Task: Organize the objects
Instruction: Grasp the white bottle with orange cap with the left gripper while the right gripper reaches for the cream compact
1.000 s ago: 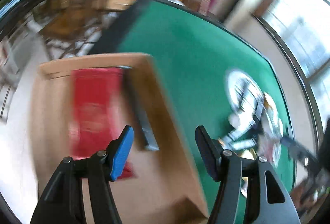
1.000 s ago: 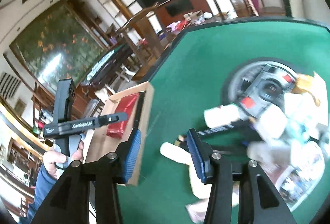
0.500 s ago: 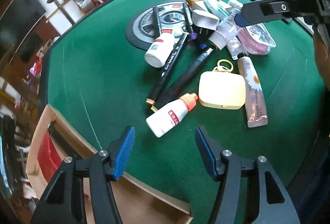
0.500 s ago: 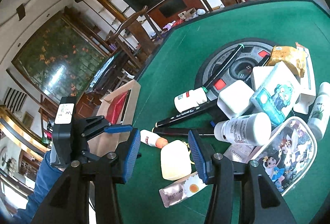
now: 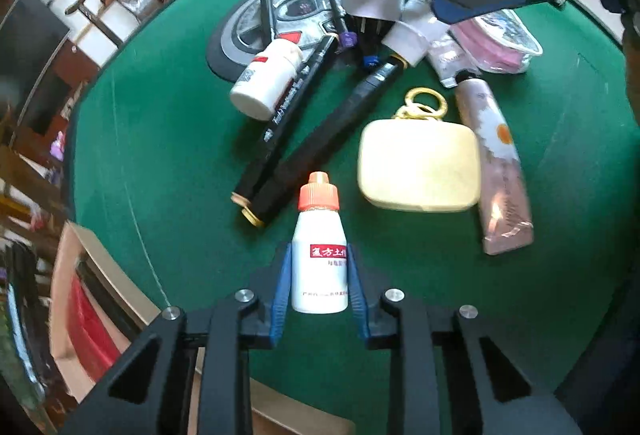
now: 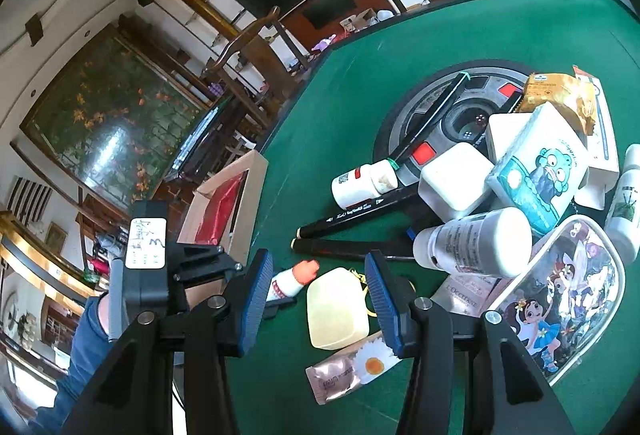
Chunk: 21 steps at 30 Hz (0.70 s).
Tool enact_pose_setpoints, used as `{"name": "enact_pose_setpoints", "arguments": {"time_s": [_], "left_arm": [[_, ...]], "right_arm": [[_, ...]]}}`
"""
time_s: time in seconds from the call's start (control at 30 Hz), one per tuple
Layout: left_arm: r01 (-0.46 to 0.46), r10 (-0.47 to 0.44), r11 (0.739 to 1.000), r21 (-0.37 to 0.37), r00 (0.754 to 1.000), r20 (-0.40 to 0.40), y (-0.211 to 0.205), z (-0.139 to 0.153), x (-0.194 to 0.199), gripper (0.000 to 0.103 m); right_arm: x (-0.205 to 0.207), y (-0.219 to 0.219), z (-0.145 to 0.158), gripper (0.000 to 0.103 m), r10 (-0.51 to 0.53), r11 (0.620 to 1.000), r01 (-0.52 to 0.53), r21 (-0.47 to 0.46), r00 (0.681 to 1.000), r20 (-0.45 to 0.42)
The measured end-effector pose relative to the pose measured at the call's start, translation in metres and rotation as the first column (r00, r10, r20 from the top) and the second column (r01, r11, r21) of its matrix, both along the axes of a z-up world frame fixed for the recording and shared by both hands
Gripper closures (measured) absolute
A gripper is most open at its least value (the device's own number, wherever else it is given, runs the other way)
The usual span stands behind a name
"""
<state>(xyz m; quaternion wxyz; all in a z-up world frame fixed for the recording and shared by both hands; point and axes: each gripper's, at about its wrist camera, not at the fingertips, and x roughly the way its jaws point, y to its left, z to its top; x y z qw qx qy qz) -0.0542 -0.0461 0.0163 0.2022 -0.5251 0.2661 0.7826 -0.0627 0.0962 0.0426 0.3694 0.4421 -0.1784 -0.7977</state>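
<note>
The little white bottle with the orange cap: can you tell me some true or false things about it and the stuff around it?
1. The left gripper has its blue pads on both sides of the white bottle. True; its jaws have just been closing.
2. The bottle's cap is green. False: it is orange.
3. The right gripper holds the yellow case. False: its jaws are open above the case.
4. The table is green. True.
5. The wooden box is empty. False: something red lies inside.
</note>
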Motion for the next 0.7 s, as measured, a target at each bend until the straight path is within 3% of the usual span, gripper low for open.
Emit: {"name": "enact_pose_setpoints", "arguments": {"time_s": [0.2,0.3,0.43,0.57,0.63,0.7], "left_arm": [[-0.06,0.06,0.998,-0.025,0.998,-0.007,0.01,0.0,-0.002,0.077],[-0.154,0.154,0.988,0.015,0.988,-0.013,0.005,0.0,-0.005,0.077],[-0.313,0.319,0.941,0.129,0.947,-0.029,-0.017,0.001,0.006,0.077],[-0.415,0.43,0.862,0.289,0.903,0.015,-0.043,0.005,0.021,0.077],[-0.445,0.468,0.836,0.32,0.883,0.006,-0.048,0.003,0.026,0.077],[-0.448,0.481,0.831,0.33,0.877,-0.02,-0.049,0.004,0.026,0.077]], "right_arm": [[0.009,-0.018,-0.007,0.049,0.042,0.997,-0.041,0.07,0.999,-0.011],[0.014,-0.029,-0.012,0.049,0.074,0.988,-0.071,0.134,0.997,-0.01],[0.021,-0.048,-0.021,0.049,0.122,0.958,-0.11,0.266,0.992,-0.03],[0.027,-0.066,-0.032,0.047,0.167,0.91,-0.126,0.394,0.983,-0.07],[0.031,-0.076,-0.037,0.046,0.19,0.878,-0.125,0.462,0.977,-0.095],[0.032,-0.083,-0.044,0.046,0.201,0.851,-0.118,0.511,0.974,-0.108]]}}
